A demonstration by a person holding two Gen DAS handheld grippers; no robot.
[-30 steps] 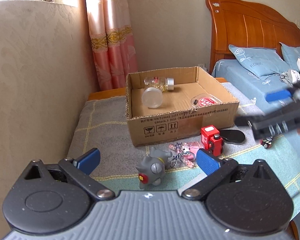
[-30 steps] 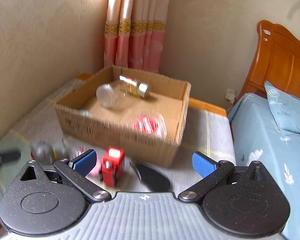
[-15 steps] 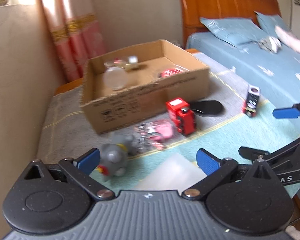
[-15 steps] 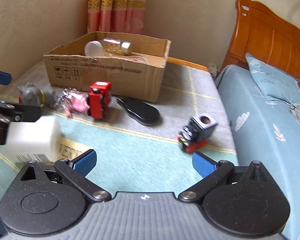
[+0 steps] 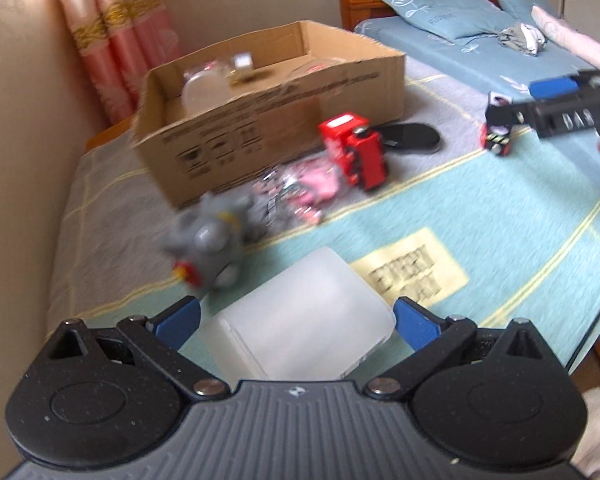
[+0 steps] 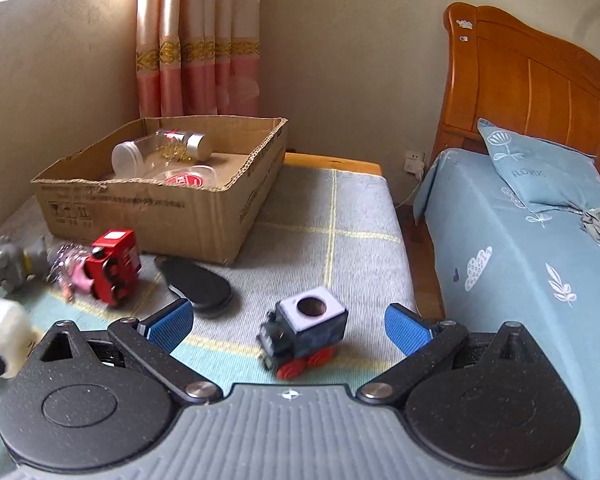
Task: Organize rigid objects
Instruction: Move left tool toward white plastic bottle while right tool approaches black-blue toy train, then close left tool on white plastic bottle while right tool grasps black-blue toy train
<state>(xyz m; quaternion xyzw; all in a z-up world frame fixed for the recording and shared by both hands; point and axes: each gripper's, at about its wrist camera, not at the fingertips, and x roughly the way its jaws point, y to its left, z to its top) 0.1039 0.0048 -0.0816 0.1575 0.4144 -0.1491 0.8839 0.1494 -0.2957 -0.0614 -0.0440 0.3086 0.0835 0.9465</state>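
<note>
The left gripper (image 5: pixel 296 320) has its jaws wide open around the white plastic box (image 5: pixel 304 316), which lies on the blanket-covered worktop (image 5: pixel 500 220); the pads look just beside its sides, and I cannot tell if they touch. The right gripper (image 6: pixel 288 322) is also wide open and holds nothing, with the dark toy train (image 6: pixel 302 330) between its jaws. To do this step well, I think each gripper should be centred on its object, then closed slowly and evenly, so the train does not roll on its wheels. Both can then go into the cardboard box (image 6: pixel 148 216), beside the jars (image 6: pixel 160 152).
</note>
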